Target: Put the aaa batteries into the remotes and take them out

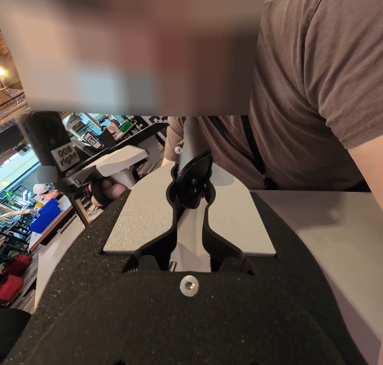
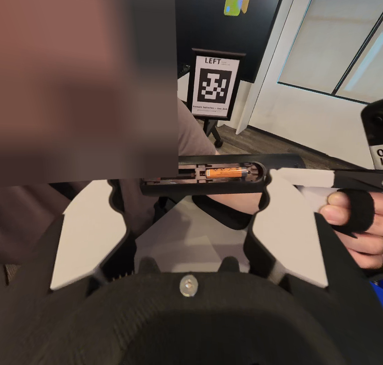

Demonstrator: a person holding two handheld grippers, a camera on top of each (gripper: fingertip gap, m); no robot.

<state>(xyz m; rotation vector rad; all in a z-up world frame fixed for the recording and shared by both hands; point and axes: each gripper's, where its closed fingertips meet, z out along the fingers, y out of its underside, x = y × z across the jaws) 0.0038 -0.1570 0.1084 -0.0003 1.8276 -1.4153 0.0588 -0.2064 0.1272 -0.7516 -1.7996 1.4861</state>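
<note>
My left gripper (image 1: 192,178) is shut on one end of a black remote (image 1: 192,189) and holds it in the air, pointing away toward a person's chest. In the right wrist view the remote (image 2: 207,190) lies crosswise with its battery bay open. One orange AAA battery (image 2: 223,173) sits in the bay's right half. The left half is partly hidden by a blurred patch. My right gripper (image 2: 189,189) is open wide, its fingers on either side of the remote and just below it, holding nothing. The left gripper (image 2: 290,180) comes in from the right there.
A white table (image 1: 321,220) lies below the grippers. A person in a brown shirt (image 1: 310,85) stands close behind the remote. A framed marker sign on a wheeled stand (image 2: 213,87) is on the floor beyond. Blue bins (image 1: 47,216) sit on a far bench.
</note>
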